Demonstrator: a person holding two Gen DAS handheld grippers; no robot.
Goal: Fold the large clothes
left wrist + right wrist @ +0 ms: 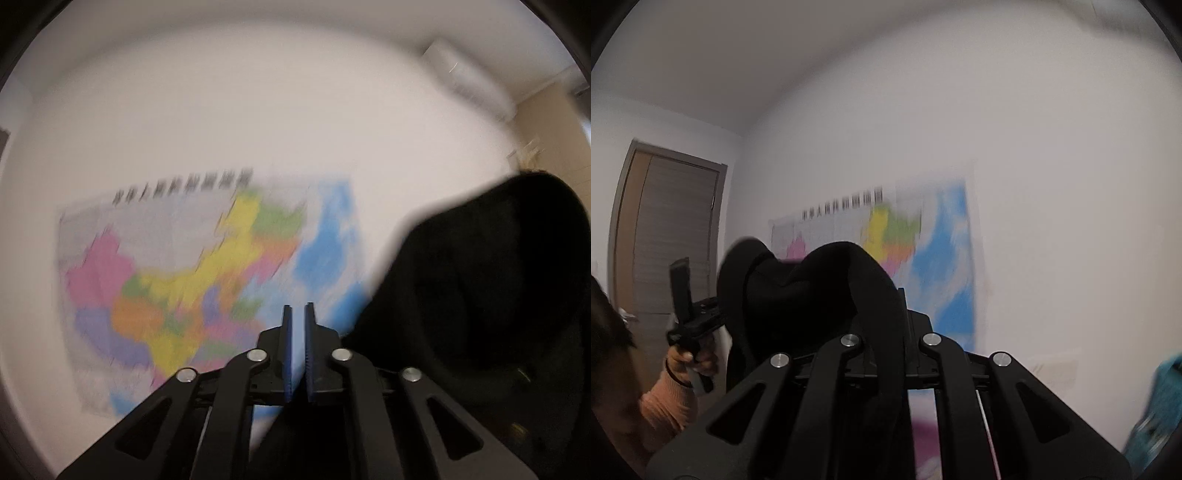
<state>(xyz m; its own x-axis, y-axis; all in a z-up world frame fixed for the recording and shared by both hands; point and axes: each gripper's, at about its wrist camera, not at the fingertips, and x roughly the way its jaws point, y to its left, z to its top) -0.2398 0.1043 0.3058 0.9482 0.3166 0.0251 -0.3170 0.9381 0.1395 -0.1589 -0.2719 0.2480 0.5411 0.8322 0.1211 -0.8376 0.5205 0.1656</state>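
Note:
A large black garment [812,295] is lifted in the air in front of a white wall. It drapes over the fingers of my right gripper [895,295], which is shut on it; the cloth hides the left finger. In the left wrist view the same black garment [480,295] hangs at the right, beside my left gripper [298,314]. The blue pads [288,350] of that gripper stand almost together, and only the wall map shows through the slit between them. The right wrist view shows the left gripper [679,280] at the far left, held by a hand [690,358] close to the garment's edge.
A blurred coloured map [184,277] hangs on the wall, the same map [934,258] in the right wrist view. A brown door [672,240] stands at the left, and an air conditioner [469,81] is mounted high on the right. Something teal [1160,406] lies at the lower right. A peach sleeve [665,402] is near.

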